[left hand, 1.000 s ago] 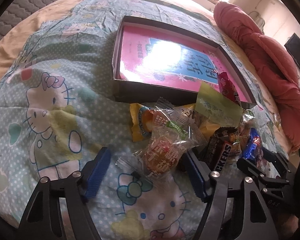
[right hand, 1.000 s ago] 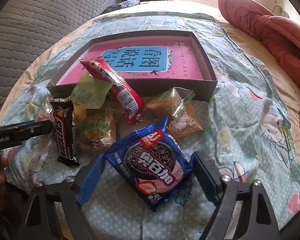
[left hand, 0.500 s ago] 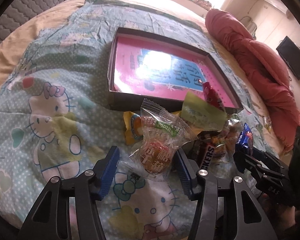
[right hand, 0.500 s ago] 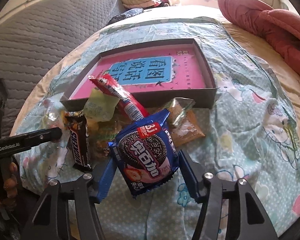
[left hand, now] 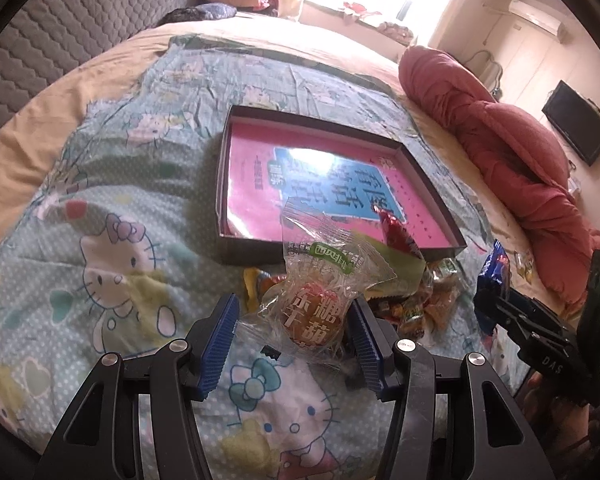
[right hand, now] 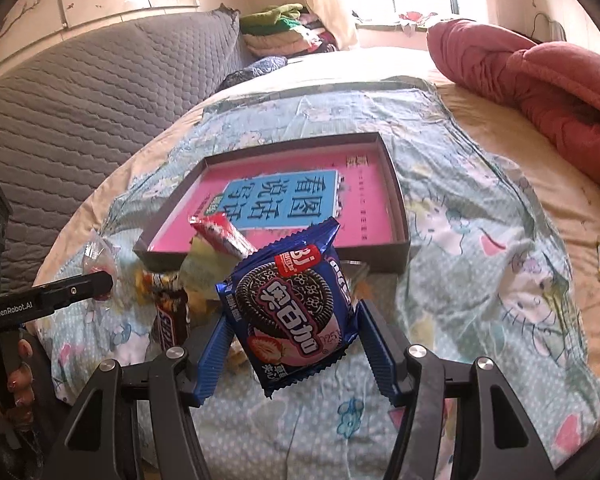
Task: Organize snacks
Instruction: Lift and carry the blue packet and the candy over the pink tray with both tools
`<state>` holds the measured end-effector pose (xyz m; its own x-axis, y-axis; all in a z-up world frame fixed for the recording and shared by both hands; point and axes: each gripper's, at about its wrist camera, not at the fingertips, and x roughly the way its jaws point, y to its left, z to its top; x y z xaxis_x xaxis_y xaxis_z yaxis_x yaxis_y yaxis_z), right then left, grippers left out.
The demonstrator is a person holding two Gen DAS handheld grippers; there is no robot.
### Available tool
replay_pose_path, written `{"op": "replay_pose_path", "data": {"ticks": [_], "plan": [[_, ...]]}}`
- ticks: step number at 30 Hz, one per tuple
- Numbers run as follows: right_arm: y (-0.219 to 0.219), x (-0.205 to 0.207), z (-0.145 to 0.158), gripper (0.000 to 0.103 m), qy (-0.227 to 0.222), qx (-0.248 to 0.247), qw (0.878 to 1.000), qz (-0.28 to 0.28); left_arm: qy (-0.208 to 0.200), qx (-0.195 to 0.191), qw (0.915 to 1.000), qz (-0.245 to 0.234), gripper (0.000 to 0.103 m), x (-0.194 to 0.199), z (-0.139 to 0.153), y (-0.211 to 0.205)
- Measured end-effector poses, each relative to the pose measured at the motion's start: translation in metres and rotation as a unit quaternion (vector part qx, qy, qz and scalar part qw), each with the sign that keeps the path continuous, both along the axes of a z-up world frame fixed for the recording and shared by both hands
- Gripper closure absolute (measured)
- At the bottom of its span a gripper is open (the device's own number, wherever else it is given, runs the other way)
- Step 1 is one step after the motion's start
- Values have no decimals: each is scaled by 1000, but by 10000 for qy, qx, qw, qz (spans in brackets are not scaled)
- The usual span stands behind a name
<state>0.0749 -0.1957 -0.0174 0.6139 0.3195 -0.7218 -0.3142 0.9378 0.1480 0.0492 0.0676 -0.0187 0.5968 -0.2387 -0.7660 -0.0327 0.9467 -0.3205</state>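
The blue Oreo biscuit packet [right hand: 296,316] was clamped in the right gripper [right hand: 296,356], lifted above the bed. The left gripper [left hand: 290,344] pinched a clear-wrapped brown pastry [left hand: 316,308]. The dark shallow pink-lined box [right hand: 400,200] waited at 12 o'clock, probably their destination.

A big bed [right hand: 480,80] holds everything. A blue cat blanket [left hand: 112,216] is spread on it. A flat dark box [right hand: 396,192] with a pink bottom sits on the blanket. A pile of snacks [left hand: 428,304] lies just in front of the box. A red quilt [right hand: 540,76] is bunched at the bed's edge.
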Motion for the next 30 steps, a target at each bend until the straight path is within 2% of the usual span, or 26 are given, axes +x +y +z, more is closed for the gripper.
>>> {"op": "replay_pose_path", "data": {"ticks": [14,21,30], "plan": [[-9,27,14,41,-253,338,9991,-40,-88,143,9996,210,45,16,5,3],[-14,47,20,41,-449,340,9984,-100,-213,238,9990,320,45,33,8,7],[-15,68,19,41,-409,438,9982,-81,-389,306,9978,438,45,59,13,9]]}}
